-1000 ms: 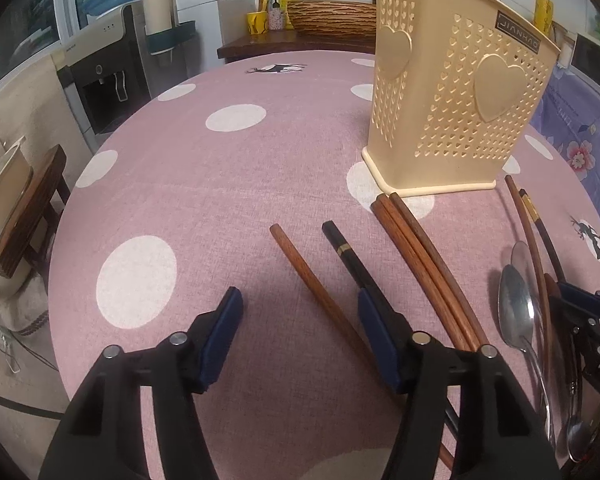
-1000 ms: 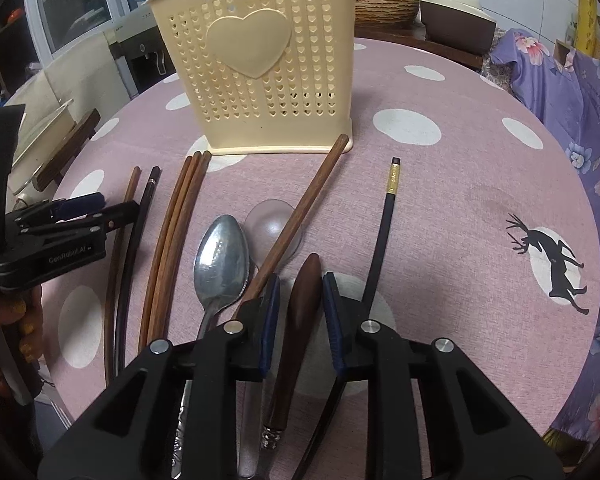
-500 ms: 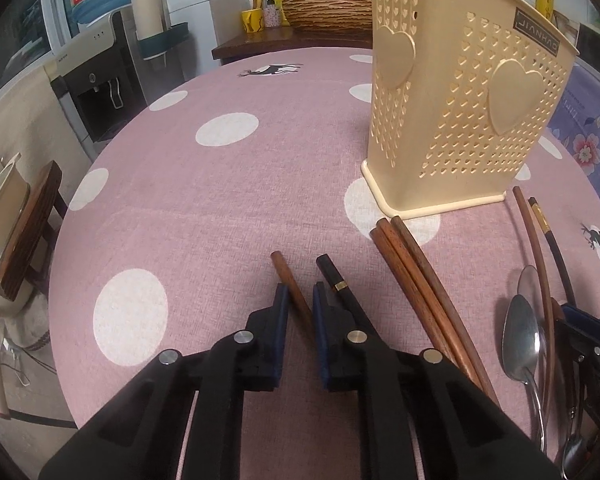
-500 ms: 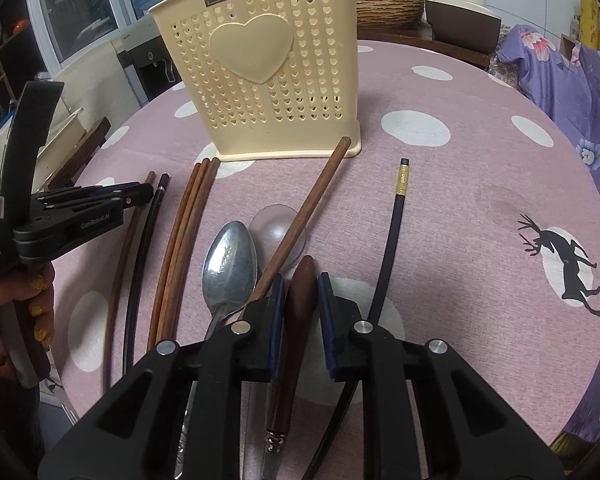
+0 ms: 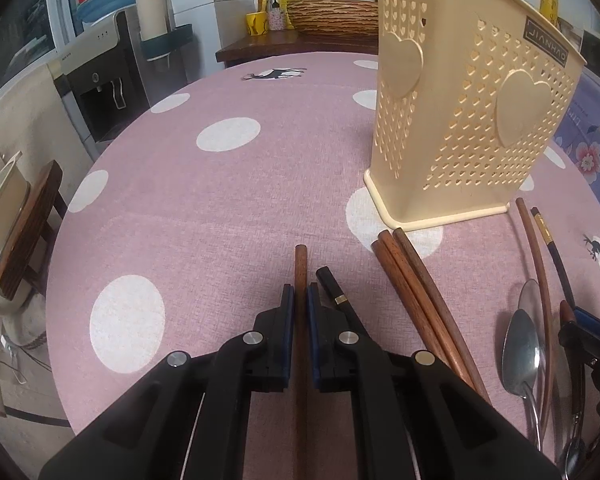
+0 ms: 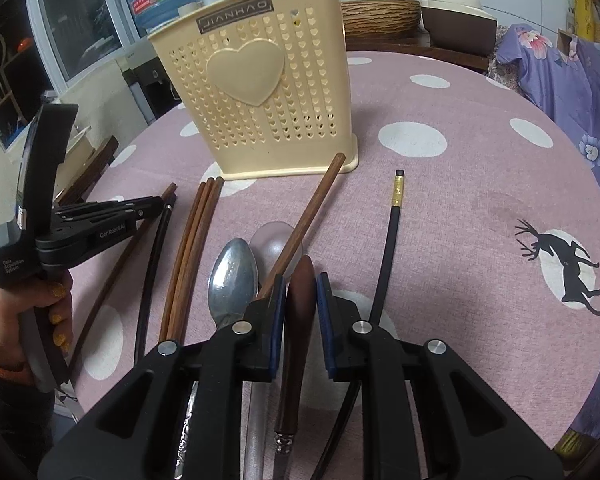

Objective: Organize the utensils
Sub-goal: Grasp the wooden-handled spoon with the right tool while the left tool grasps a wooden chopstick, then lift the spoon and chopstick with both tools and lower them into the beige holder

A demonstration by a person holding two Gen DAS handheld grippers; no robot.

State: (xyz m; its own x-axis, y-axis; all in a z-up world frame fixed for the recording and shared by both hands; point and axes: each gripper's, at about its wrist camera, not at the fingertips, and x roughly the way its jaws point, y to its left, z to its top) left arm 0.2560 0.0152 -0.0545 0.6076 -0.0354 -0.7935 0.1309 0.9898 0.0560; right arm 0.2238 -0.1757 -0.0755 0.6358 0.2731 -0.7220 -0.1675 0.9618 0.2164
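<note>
Left wrist view: left gripper (image 5: pixel 300 300) clamped on a brown wooden chopstick (image 5: pixel 300 268), jaws just drawn together around it, its tip poking out ahead over the pink dotted tablecloth (image 5: pixel 204 220). Just right of it a black chopstick (image 5: pixel 332 286) with a gold band, partly under the right-hand finger. Further right a bundle of three brown chopsticks (image 5: pixel 416 280), tips near the base of the cream perforated utensil holder (image 5: pixel 468 120), upright on the cloth. At the right edge a metal spoon (image 5: pixel 520 352) and more chopsticks. Right wrist view: right gripper (image 6: pixel 300 292) pinched on a dark brown wooden handle (image 6: pixel 300 312), metal collar at its near end, lying along the fingers. Left of it the metal spoon (image 6: pixel 233 276) beside a second, paler spoon (image 6: pixel 274 242), a brown chopstick (image 6: pixel 316 208) slanting across toward the utensil holder (image 6: pixel 260 92). Right of it a long black chopstick (image 6: pixel 390 240) with a gold band. At far left a hand (image 6: pixel 24 312) grasping the left gripper (image 6: pixel 156 202).
</note>
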